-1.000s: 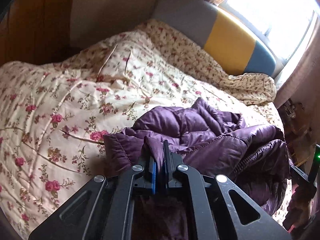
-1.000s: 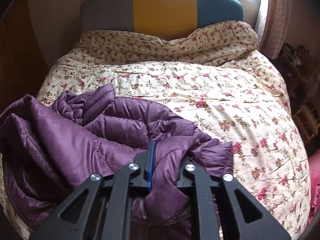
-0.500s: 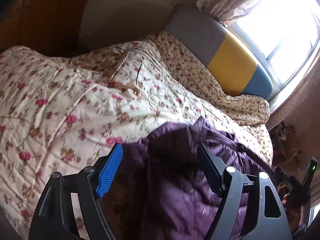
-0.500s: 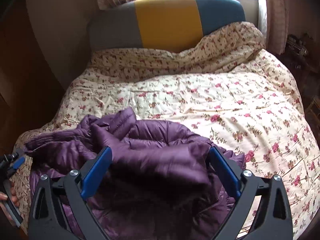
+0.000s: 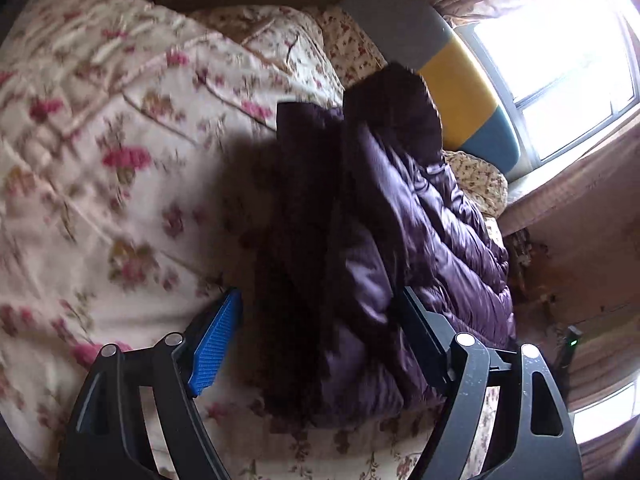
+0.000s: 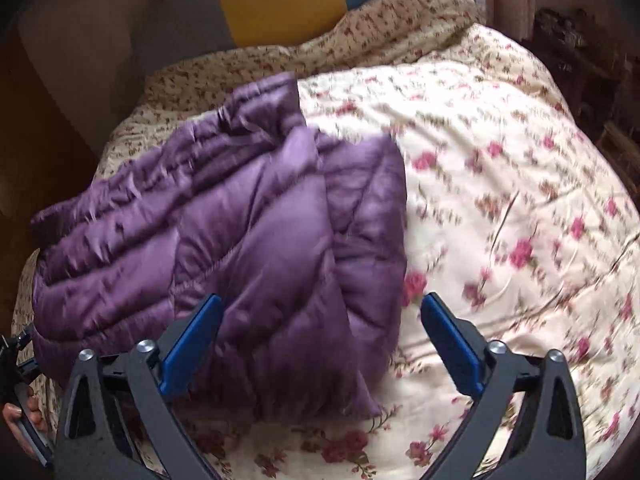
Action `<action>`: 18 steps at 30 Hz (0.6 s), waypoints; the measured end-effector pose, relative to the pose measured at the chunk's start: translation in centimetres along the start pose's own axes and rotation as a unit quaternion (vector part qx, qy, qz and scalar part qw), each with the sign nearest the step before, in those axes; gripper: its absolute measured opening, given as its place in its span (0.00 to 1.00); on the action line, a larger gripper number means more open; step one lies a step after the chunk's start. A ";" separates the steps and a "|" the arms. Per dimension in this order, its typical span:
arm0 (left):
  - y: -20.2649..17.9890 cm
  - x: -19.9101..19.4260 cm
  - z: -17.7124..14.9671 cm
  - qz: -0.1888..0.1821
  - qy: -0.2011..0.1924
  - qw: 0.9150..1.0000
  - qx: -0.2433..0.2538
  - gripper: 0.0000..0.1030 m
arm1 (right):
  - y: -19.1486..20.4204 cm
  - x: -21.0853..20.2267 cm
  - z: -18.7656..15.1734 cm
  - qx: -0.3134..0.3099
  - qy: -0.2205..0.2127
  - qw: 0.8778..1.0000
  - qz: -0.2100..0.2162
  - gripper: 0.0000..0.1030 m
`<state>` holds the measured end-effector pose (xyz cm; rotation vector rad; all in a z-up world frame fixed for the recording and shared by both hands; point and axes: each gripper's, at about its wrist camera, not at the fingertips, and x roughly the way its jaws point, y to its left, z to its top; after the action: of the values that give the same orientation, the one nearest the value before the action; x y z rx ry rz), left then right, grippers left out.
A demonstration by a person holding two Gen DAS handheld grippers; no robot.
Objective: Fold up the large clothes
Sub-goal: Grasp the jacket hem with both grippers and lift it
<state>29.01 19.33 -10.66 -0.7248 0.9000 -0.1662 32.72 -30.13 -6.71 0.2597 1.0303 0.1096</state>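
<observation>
A purple quilted down jacket [image 6: 248,232] lies folded on the floral bedspread [image 6: 500,184]. It also shows in the left wrist view [image 5: 384,240], dark and in shadow. My left gripper [image 5: 320,312] is open and empty, its jaws wide apart just above the jacket's near edge. My right gripper [image 6: 320,316] is open and empty too, its blue pads [image 6: 192,344] spread above the jacket's near right corner. Neither gripper holds the fabric.
The grey, yellow and blue headboard [image 6: 280,0] stands at the far end of the bed, below a bright window [image 5: 560,40]. A dark wooden wall [image 6: 24,128] runs along the left. Cluttered furniture [image 6: 580,48] stands at the right bedside.
Both grippers were shut on the jacket one second ago, then opened and let it go. The jacket now lies flatter and folded, and both grippers have lifted and moved over it.
</observation>
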 end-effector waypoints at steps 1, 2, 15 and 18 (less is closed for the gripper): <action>0.0 0.2 -0.1 -0.007 0.002 1.000 0.000 0.58 | 0.0 0.1 -0.2 0.004 0.001 1.000 0.006 0.61; -0.3 0.4 -0.2 -0.011 0.008 1.000 0.004 0.45 | 0.2 0.0 -0.4 0.004 -0.001 1.000 0.010 0.54; -1.9 -3.9 -3.0 -0.012 0.014 0.998 0.056 0.13 | 1.5 -6.3 -5.2 -0.089 0.000 0.996 -0.005 0.12; -1.4 -5.6 -5.3 -0.010 0.022 0.997 0.066 0.13 | 1.3 -8.2 -8.1 -0.103 0.009 0.995 -0.007 0.13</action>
<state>21.65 17.93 -8.22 -0.6086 0.9149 -0.2584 21.57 -29.32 -3.51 0.0639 1.0302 0.2040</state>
